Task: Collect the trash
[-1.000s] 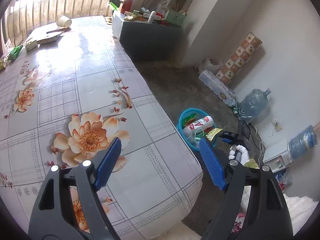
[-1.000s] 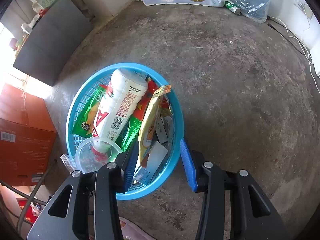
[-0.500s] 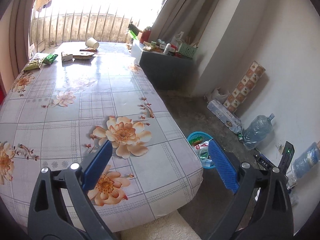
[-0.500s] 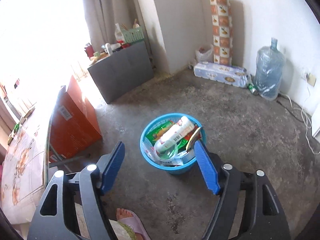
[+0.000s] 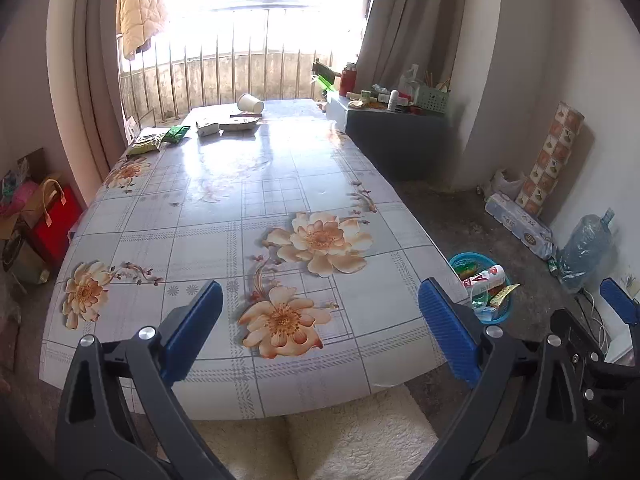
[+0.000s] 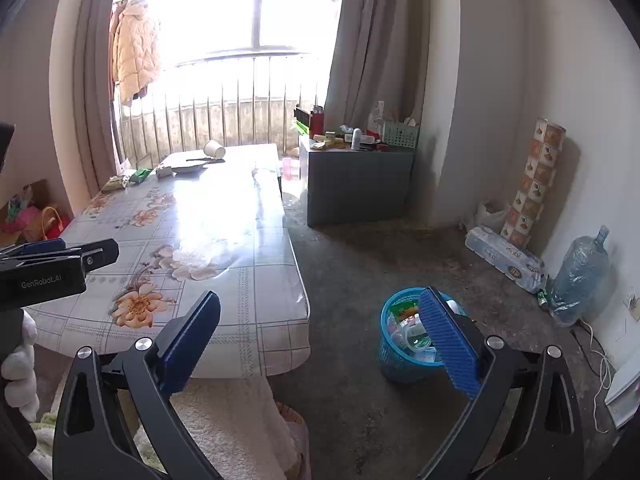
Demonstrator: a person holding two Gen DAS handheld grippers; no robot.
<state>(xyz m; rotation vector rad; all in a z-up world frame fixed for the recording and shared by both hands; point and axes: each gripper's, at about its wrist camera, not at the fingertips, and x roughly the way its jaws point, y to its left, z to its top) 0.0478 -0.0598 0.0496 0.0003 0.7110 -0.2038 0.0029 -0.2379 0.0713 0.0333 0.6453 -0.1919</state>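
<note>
Right wrist view: right gripper (image 6: pixel 320 344) just opened wide (empty); left gripper (image 5: pixel 320 332) likewise gapes.

Black plastic grippers (image 5: pixel 320 324) with ribbed blue pads (image 6: pixel 448 340), silver screws (image 5: pixel 146 333) at the pivots, white "GenRobot.AI" lettering (image 6: pixel 42 281), white glove (image 6: pixel 18 364).

The left wrist view looks down the length of the tabletop (image 5: pixel 256 200) from its near end, facing the window (image 5: pixel 264 0). The right wrist view stands farther right over the floor (image 6: pixel 400 260), facing likewise. Both share tabletop, window, blue basket (image 5: pixel 506 312).
</note>
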